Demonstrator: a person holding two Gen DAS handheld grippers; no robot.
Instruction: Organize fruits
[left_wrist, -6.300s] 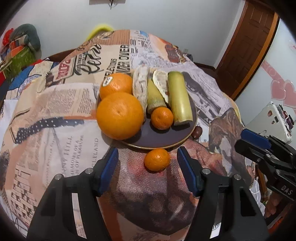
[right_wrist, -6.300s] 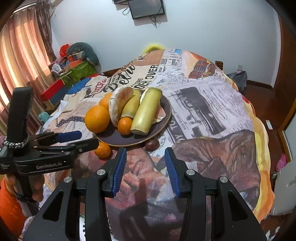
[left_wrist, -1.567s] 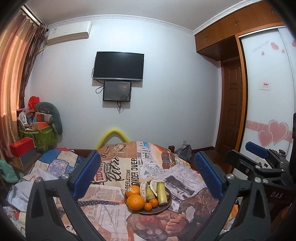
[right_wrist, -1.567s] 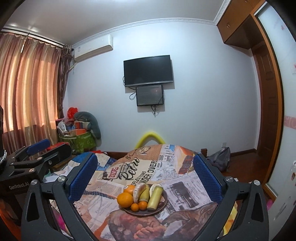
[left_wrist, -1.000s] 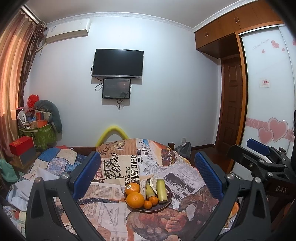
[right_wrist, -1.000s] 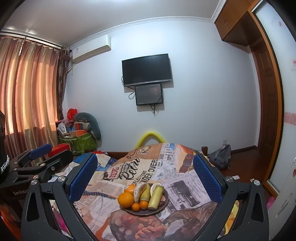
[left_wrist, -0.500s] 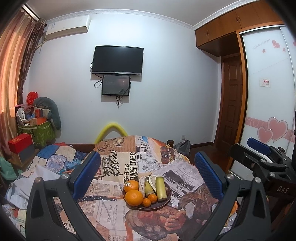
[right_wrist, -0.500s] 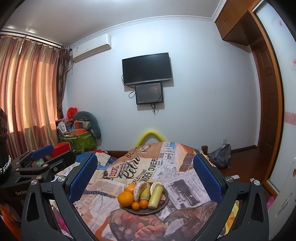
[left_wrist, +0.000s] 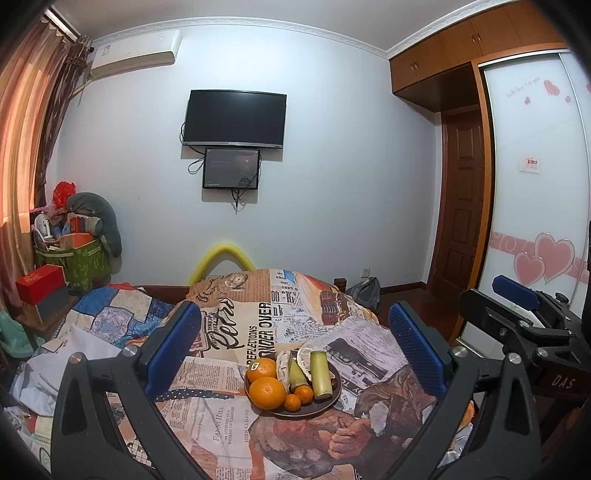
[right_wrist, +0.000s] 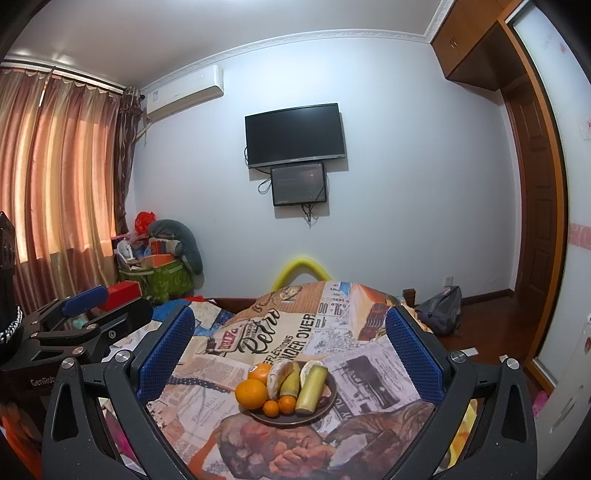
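Left hand-held gripper (left_wrist: 294, 350): spread wide with nothing between its blue pads, held well back from the fruit and above it.
Right hand-held gripper (right_wrist: 290, 354): also spread wide and holding nothing, well back from the fruit; its side shows at the right edge of the left wrist view.
Plate (left_wrist: 325, 404): a dark round dish on the patterned cover, framed between the fingers in both views.
Large oranges: one (left_wrist: 267, 392) at the near left of the plate, a second with a sticker (left_wrist: 261, 369) just behind it, the two touching.
Small oranges: two side by side at the plate's near edge, one (left_wrist: 292, 402) left of the other (left_wrist: 304, 394), both on the plate.
Long fruits: a pale brownish piece (left_wrist: 283, 364), a green-yellow piece (left_wrist: 296, 373) and a pale green cylinder (left_wrist: 320, 373) lie side by side, pointing away from the cameras.
Pale slice (left_wrist: 305, 357): tucked at the back of the plate between the long pieces.
Small dark fruit (right_wrist: 324, 400): at the right rim beside the green cylinder; whether it sits on the plate or off it cannot be told.
Cover (left_wrist: 240, 332): newspaper-print cloth under the plate, draped over a bed or counter; which one cannot be told.
Wall: a television (left_wrist: 235, 119) with a smaller screen (left_wrist: 231, 168) below it.
Corner: a green bag (left_wrist: 79, 264) piled with things, near the curtain (right_wrist: 55, 166).
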